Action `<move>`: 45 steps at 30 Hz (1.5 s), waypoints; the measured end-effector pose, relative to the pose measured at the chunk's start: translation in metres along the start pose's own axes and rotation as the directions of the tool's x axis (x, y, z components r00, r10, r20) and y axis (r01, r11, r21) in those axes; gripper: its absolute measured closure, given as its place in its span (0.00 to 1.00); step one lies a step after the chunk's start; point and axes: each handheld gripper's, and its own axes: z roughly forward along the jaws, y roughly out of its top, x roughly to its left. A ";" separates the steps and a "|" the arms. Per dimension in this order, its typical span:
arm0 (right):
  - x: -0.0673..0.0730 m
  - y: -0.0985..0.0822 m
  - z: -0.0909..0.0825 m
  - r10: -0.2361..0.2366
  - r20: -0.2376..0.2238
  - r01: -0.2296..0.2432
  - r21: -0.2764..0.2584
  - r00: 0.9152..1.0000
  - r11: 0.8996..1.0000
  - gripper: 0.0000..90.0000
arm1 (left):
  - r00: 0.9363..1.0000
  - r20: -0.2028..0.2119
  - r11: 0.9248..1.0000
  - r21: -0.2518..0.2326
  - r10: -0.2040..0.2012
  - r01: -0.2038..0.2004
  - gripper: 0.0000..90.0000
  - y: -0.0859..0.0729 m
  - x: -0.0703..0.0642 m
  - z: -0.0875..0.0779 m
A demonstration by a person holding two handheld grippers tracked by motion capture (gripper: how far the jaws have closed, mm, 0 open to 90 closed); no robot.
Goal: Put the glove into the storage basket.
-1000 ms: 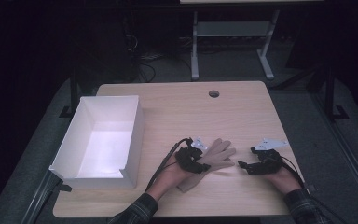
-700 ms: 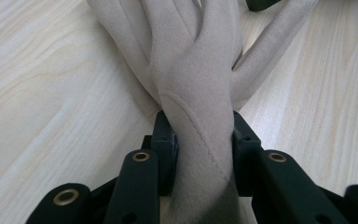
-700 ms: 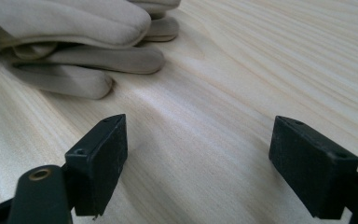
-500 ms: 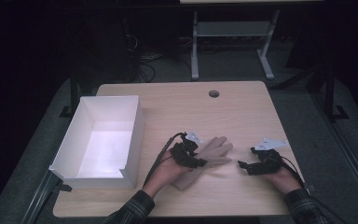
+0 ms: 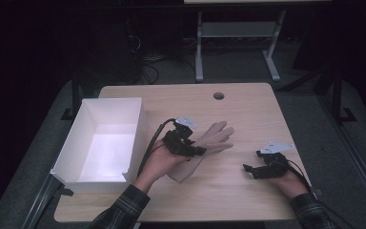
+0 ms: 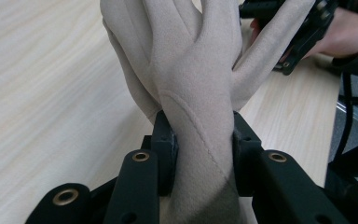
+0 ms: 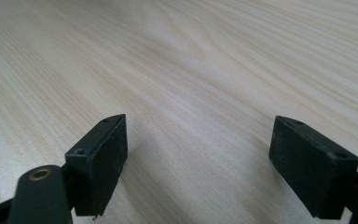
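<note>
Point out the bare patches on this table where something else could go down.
Free: the far strip of the table around the round hole, and the near edge between the two forearms. The stretch between the glove and the right gripper is bare too. Crowded: the white box takes the left side, and the left gripper clamps the glove at centre.

Left gripper (image 6: 200, 140) has its jaws clamped on the wrist of a beige glove (image 6: 196, 70), over the wooden table (image 6: 51, 93); other gripper (image 6: 303, 28) sits beyond.
</note>
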 end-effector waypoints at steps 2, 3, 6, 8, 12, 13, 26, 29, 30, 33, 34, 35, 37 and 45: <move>0.000 0.000 0.000 0.002 -0.001 -0.002 -0.001 1.000 1.000 0.21 | 1.000 -0.005 1.000 -0.003 0.008 -0.008 0.77 0.004 0.000 -0.008; 0.000 0.000 0.000 0.002 -0.001 -0.002 0.000 1.000 1.000 0.21 | 1.000 -0.008 1.000 -0.006 0.005 -0.005 0.77 0.006 0.000 -0.012; 0.000 0.000 0.000 0.003 -0.001 -0.003 0.000 1.000 1.000 0.21 | 1.000 -0.015 1.000 -0.011 0.011 -0.011 0.77 0.012 0.003 -0.026; 0.000 0.000 0.000 0.003 -0.001 -0.003 0.000 1.000 1.000 0.21 | 1.000 -0.019 1.000 -0.019 0.006 -0.006 0.77 0.014 0.005 -0.035; 0.000 0.000 0.000 0.000 0.000 0.000 0.000 1.000 1.000 0.21 | 0.999 -0.032 1.000 -0.020 0.011 -0.012 0.77 0.018 0.011 -0.052; 0.000 0.000 0.000 0.000 0.000 0.000 0.000 1.000 1.000 0.21 | 0.999 -0.042 1.000 -0.022 0.009 -0.010 0.77 0.018 0.014 -0.059; 0.000 0.000 0.000 0.000 0.000 0.000 0.000 1.000 1.000 0.21 | 0.988 -0.139 0.993 -0.103 -0.073 0.059 0.77 0.004 0.041 -0.121; 0.000 0.000 0.000 0.000 0.000 0.000 0.001 1.000 1.000 0.21 | 0.978 -0.176 0.988 -0.126 -0.110 0.088 0.76 -0.009 0.052 -0.136; 0.000 0.000 0.000 0.000 0.000 0.000 0.000 1.000 1.000 0.21 | 0.978 -0.176 0.988 -0.126 -0.110 0.088 0.76 -0.009 0.052 -0.136; 0.000 0.000 0.000 0.000 0.001 0.000 0.000 1.000 1.000 0.21 | 0.970 -0.206 0.985 -0.136 -0.128 0.101 0.76 -0.019 0.058 -0.146; 0.000 0.000 0.000 0.000 0.001 0.000 0.001 1.000 1.000 0.21 | 0.968 -0.213 0.984 -0.141 -0.136 0.107 0.76 -0.022 0.060 -0.150; 0.000 0.000 0.000 0.000 0.001 0.000 0.001 1.000 1.000 0.21 | 0.964 -0.223 0.982 -0.152 -0.147 0.115 0.76 -0.025 0.062 -0.153; 0.000 0.000 0.000 0.000 0.000 0.000 0.000 1.000 1.000 0.21 | 0.955 -0.246 0.978 -0.164 -0.167 0.129 0.76 -0.032 0.066 -0.159; 0.000 0.000 0.000 0.000 -0.001 -0.001 -0.002 1.000 1.000 0.20 | 0.918 -0.313 0.963 -0.191 -0.243 0.190 0.76 -0.066 0.082 -0.177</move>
